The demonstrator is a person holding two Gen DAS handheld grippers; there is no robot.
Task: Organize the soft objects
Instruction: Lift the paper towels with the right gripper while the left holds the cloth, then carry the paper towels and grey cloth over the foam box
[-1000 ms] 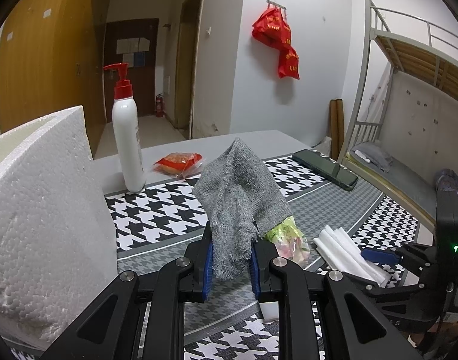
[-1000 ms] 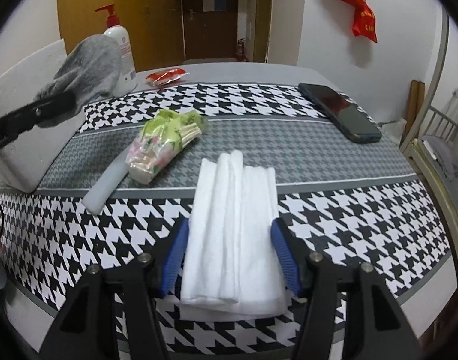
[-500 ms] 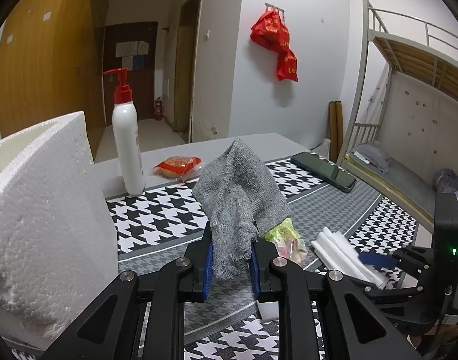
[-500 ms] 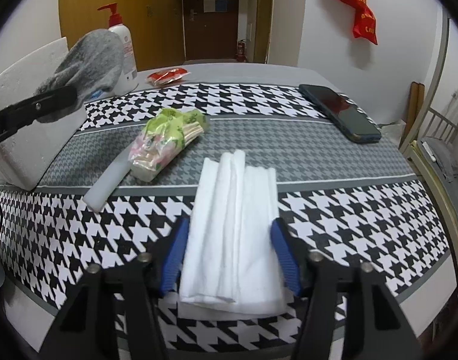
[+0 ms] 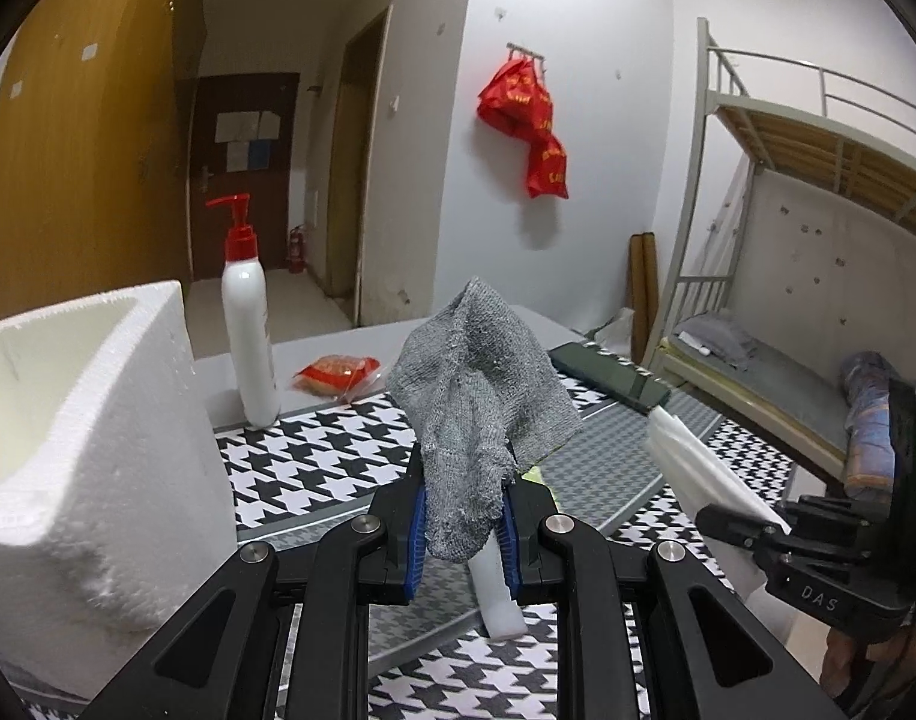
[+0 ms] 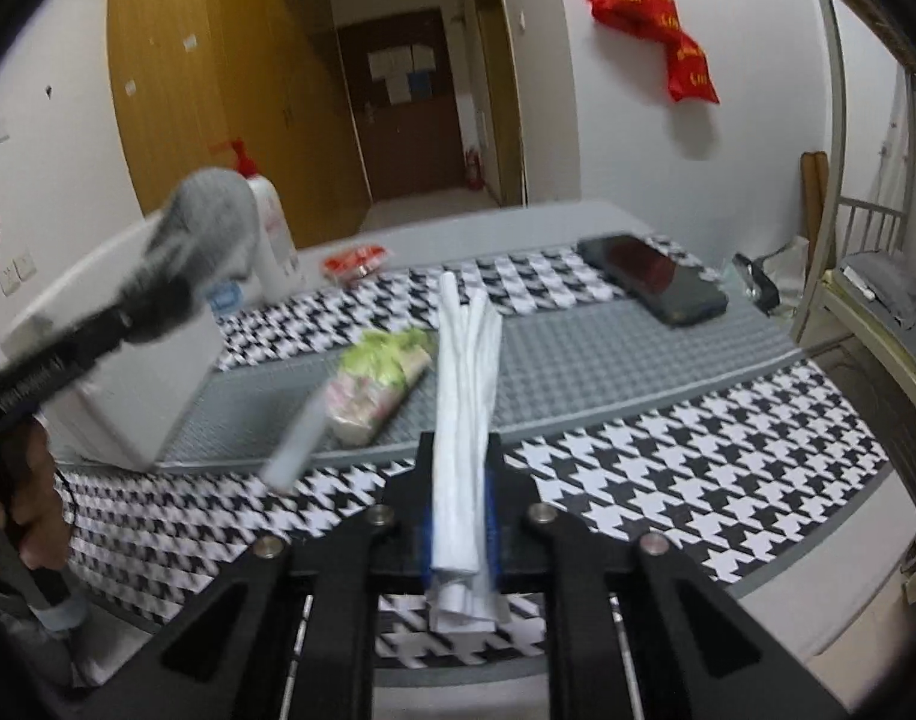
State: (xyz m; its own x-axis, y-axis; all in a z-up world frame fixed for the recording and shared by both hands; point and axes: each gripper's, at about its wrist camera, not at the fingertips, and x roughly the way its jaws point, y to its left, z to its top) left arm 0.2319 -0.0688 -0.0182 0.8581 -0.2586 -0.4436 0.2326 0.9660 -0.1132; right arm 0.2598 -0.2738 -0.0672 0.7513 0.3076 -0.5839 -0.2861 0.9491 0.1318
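My left gripper (image 5: 463, 516) is shut on a grey knitted cloth (image 5: 479, 384) and holds it above the table, to the right of the white foam box (image 5: 80, 438). The cloth also shows blurred in the right wrist view (image 6: 200, 240). My right gripper (image 6: 461, 522) is shut on a folded white cloth (image 6: 464, 384) and holds it lifted off the houndstooth table mat (image 6: 698, 468). That white cloth also shows at the right of the left wrist view (image 5: 692, 462). A green and pink soft packet (image 6: 374, 384) lies on the mat.
A white pump bottle (image 5: 248, 324) with a red top stands behind the foam box. A red snack packet (image 5: 338, 373), a dark phone (image 6: 656, 285) and a white foam strip (image 6: 299, 438) lie on the table. A bunk bed (image 5: 818, 276) stands at the right.
My right gripper closed on the folded white cloth and lifted it off the mat. My left gripper rose slightly with the grey cloth still in it.
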